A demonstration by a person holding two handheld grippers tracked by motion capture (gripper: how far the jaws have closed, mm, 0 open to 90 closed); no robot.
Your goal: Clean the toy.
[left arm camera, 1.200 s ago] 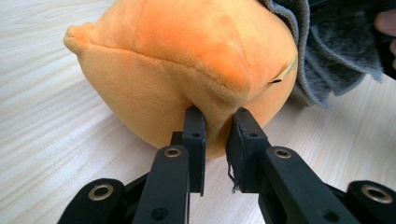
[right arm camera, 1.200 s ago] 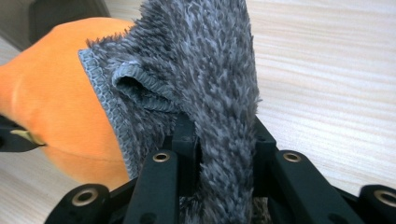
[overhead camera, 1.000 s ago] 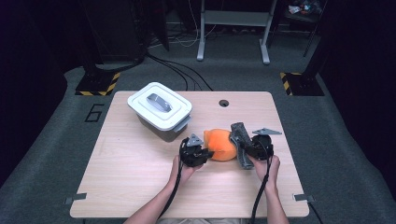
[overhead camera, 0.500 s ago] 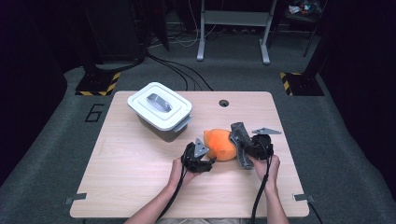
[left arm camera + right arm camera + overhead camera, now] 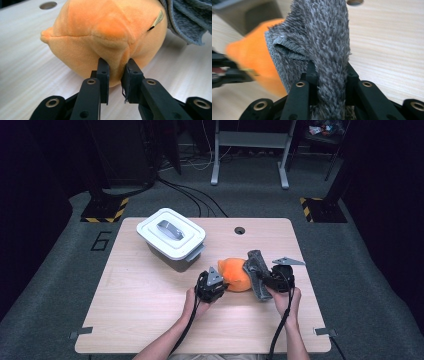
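An orange plush toy (image 5: 234, 273) lies on the wooden table (image 5: 150, 310), right of centre. My left gripper (image 5: 222, 282) meets it from the left. In the left gripper view its jaws (image 5: 116, 65) pinch a fold of the orange plush toy (image 5: 105, 30); they have just been closing on it. A grey fuzzy cloth (image 5: 256, 270) drapes against the toy's right side. My right gripper (image 5: 261, 280) is shut on the grey cloth (image 5: 322, 32), which stands up between its jaws (image 5: 328, 67). Behind the cloth sits the orange toy (image 5: 252, 52).
A white lidded container (image 5: 171, 237) with a grey handle stands at the table's back left. A round cable hole (image 5: 239, 230) sits near the far edge. Bare wood spreads across the table's left and front. Cables and hazard-striped bases lie on the floor beyond.
The left gripper's jaws parted beside the orange toy half a second ago and now pinch its near side. The right gripper keeps hold of the grey cloth in about the same place.
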